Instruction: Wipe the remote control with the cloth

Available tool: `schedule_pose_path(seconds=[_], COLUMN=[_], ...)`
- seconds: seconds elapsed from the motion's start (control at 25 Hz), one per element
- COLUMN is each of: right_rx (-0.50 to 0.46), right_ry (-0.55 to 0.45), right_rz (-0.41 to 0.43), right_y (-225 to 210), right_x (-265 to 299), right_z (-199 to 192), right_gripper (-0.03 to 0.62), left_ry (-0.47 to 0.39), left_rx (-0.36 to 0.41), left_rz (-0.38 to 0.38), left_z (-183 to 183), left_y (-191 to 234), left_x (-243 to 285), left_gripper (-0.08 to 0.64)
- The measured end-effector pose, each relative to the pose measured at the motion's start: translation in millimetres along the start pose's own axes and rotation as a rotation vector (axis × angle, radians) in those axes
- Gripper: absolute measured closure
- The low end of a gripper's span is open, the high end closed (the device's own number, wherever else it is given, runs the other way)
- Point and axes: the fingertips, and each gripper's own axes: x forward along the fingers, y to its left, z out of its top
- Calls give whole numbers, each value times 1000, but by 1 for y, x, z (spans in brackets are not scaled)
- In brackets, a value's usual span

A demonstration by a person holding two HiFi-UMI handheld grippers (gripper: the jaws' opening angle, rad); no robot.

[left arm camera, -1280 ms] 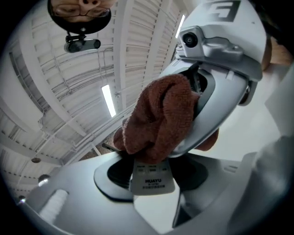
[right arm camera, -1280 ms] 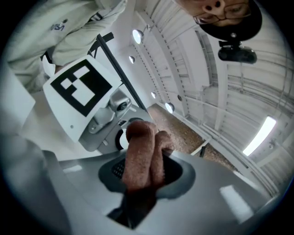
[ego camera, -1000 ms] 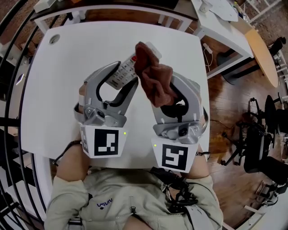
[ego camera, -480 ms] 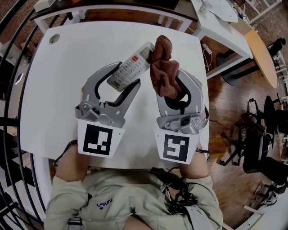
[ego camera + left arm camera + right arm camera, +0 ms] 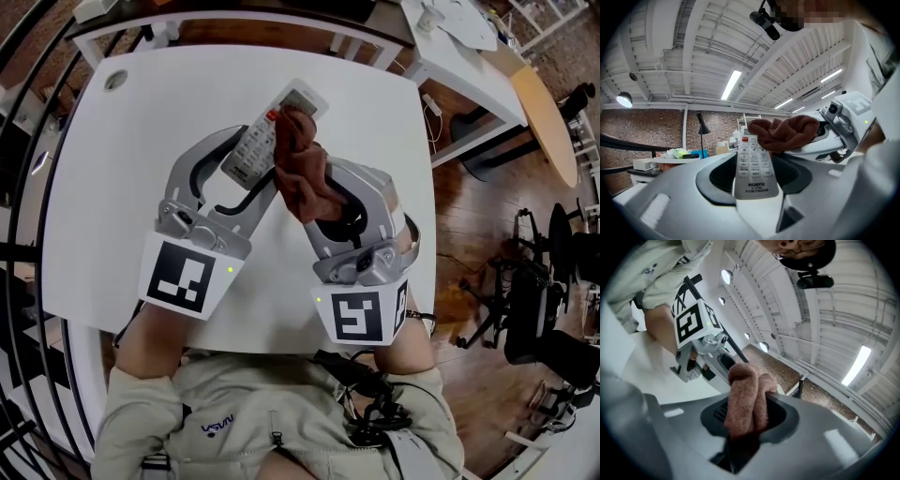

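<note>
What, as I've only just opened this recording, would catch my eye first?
A crumpled reddish-brown terry cloth, clamped in the right hand-held gripper, rests against the button face of a slim white plastic remote control. The left hand-held gripper holds that remote over the white table, centre frame.

A pale beige top (image 5: 253,412), apparently short-sleeved, bears a small chest logo (image 5: 217,427); black cables (image 5: 370,403) hang there. The grey left gripper (image 5: 258,159) and right gripper (image 5: 316,183) carry black-and-white marker cubes (image 5: 183,278).
</note>
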Motion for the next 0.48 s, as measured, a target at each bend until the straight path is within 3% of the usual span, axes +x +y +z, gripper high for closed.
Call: schedule_pose_path(seconds=[0.2, 0.28, 0.48], right_rx=[44, 88, 195], right_ry=[-47, -72, -100], right_rz=[-9, -74, -240], right_y=[-8, -23, -60], right_x=[-3, -10, -23], right_z=[5, 4, -6], right_gripper=[488, 486, 485], left_ry=[-23, -34, -60], left_rx=[-106, -144, -133], left_rz=[-49, -89, -172], left_z=[2, 2, -2], left_y=[-2, -5, -11], left_x=[0, 0, 0], left_gripper=[319, 318, 318])
